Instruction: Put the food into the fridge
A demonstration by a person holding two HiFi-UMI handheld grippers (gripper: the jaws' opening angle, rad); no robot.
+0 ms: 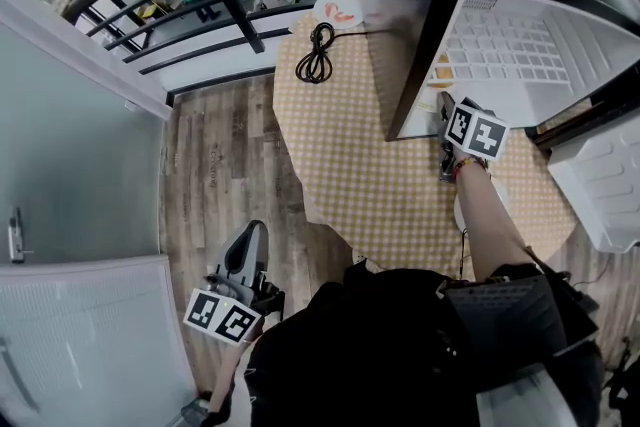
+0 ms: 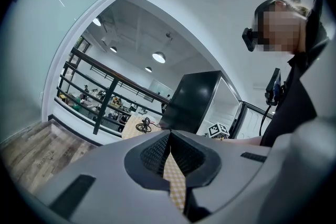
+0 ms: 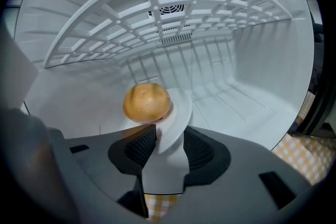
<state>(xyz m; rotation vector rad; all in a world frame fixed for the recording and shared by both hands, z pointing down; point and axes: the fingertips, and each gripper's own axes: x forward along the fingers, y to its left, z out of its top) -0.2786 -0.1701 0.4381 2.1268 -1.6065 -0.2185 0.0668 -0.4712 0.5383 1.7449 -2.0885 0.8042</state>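
A golden-brown bun (image 3: 147, 102) lies on a white plate (image 3: 177, 115) on the floor of the open white fridge (image 1: 520, 45). In the right gripper view my right gripper (image 3: 169, 145) is open; the plate's near rim stands between its jaws, with a gap on the right side. In the head view that gripper (image 1: 446, 115) reaches into the fridge's mouth. My left gripper (image 1: 248, 245) hangs low at my left side over the wooden floor, far from the fridge. In the left gripper view its jaws (image 2: 169, 136) are shut, tips meeting, on nothing.
A white wire shelf (image 3: 157, 18) spans the fridge above the plate. The fridge stands on a table with a yellow checked cloth (image 1: 350, 165). A coiled black cable (image 1: 318, 55) and another plate (image 1: 338, 10) lie at its far end. The fridge door (image 1: 600, 185) hangs open at the right.
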